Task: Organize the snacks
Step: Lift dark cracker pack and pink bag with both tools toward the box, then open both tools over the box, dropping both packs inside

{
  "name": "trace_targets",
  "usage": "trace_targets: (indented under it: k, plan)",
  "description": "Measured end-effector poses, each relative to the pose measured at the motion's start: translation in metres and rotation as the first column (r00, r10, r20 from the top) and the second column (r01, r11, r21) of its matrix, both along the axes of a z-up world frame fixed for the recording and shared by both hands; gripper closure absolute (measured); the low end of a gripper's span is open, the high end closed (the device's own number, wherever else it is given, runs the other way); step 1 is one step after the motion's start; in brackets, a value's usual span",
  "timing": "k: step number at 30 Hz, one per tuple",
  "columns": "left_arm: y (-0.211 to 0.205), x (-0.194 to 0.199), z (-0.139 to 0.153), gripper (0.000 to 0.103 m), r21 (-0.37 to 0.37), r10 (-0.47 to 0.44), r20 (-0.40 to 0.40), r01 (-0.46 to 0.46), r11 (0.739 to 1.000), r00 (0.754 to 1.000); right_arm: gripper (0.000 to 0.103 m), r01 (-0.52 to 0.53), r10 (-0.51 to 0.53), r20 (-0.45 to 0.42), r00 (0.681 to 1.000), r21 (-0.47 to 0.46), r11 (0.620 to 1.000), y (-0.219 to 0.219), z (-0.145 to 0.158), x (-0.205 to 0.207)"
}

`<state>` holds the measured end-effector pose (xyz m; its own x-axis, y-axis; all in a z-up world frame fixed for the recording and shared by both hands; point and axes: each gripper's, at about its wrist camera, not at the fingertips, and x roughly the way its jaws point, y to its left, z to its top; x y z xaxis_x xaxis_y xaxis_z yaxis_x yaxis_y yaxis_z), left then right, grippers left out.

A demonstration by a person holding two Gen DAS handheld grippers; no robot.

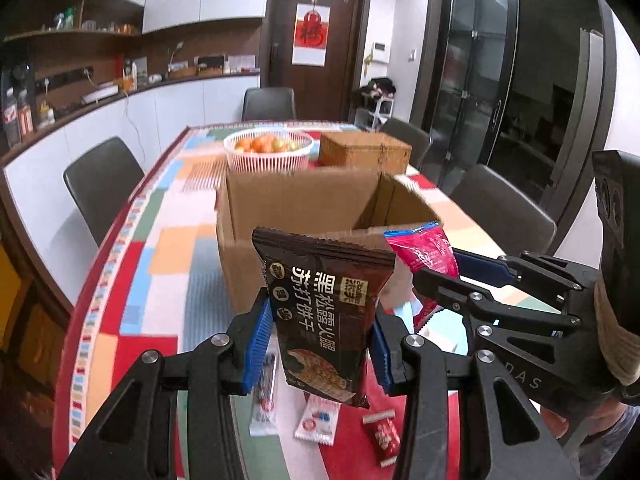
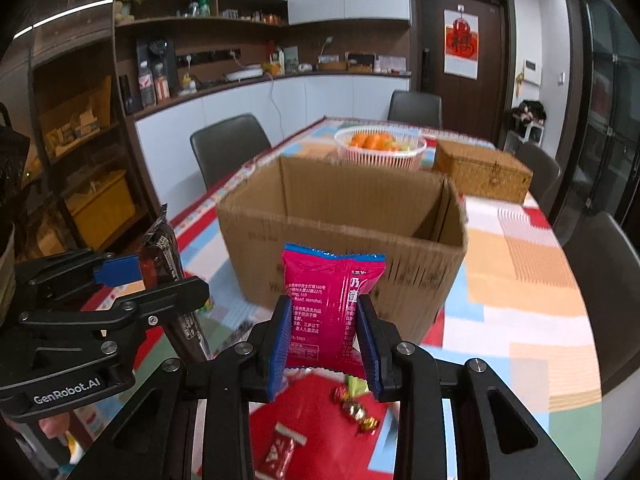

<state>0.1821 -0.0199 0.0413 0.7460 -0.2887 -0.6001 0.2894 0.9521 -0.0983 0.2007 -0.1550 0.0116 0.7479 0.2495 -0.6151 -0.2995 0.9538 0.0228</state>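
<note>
Pinched upright between the blue pads of the left tool [image 1: 318, 344], a dark brown cracker packet [image 1: 326, 312] fills the lower centre of the left view. Likewise, the right tool [image 2: 324, 342] pinches a pink snack packet [image 2: 330, 308]. Both hang before an open cardboard box [image 2: 344, 236] on the patchwork worktop [image 2: 520, 264], where small sweets [image 2: 356, 408] lie loose below.
</note>
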Motion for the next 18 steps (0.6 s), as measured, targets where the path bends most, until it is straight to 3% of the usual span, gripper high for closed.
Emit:
trace_targets:
  k: [12, 18]
  plan:
    - [-0.002, 0.031, 0.056, 0.06, 0.021, 0.017, 0.154, -0.021, 1.0, 0.988, 0.07, 0.016, -0.018, 0.133, 0.991, 0.012, 1.0, -0.005, 0.05, 0.026]
    - [-0.005, 0.061, 0.068, 0.06, 0.054, 0.032, 0.191, -0.043, 0.998, 0.981, 0.07, 0.023, -0.026, 0.164, 0.986, 0.019, 1.0, -0.006, 0.067, 0.048]
